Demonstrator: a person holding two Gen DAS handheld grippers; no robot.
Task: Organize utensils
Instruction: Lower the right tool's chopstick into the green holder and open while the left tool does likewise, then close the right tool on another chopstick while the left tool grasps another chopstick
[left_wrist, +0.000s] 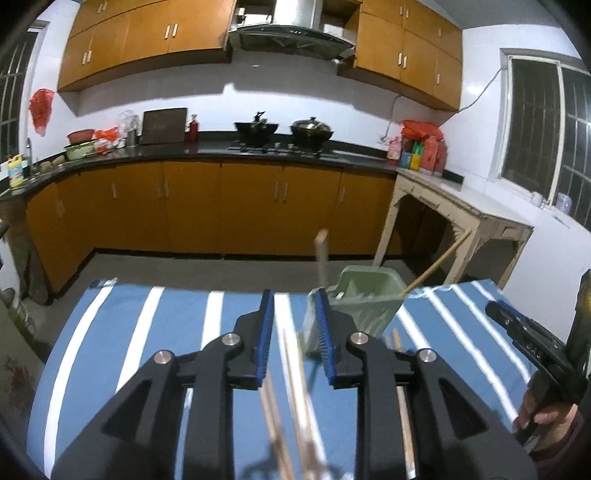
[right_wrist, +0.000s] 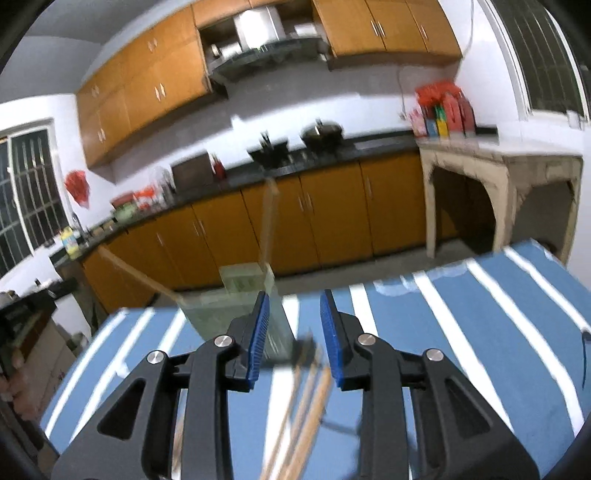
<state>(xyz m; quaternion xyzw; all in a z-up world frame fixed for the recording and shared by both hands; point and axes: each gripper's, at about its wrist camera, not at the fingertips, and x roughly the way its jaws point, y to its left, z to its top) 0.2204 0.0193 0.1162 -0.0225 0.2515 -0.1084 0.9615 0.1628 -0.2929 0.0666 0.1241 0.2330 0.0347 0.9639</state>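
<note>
A pale green utensil holder (left_wrist: 364, 301) stands on the blue-and-white striped tablecloth (left_wrist: 166, 332), with a wooden-handled utensil (left_wrist: 322, 254) and a chopstick (left_wrist: 436, 264) sticking out of it. My left gripper (left_wrist: 295, 332) is open and empty, just left of the holder, above several loose chopsticks (left_wrist: 291, 391) lying on the cloth. In the right wrist view the holder (right_wrist: 236, 299) sits ahead and left of my right gripper (right_wrist: 293, 332), which is open and empty above loose chopsticks (right_wrist: 306, 398). The right gripper also shows in the left wrist view (left_wrist: 524, 332).
The table's far edge (left_wrist: 207, 287) drops to a grey floor. Orange cabinets (left_wrist: 221, 206) with a black counter run along the back wall. A beige side table (left_wrist: 461, 210) stands at the right under a window.
</note>
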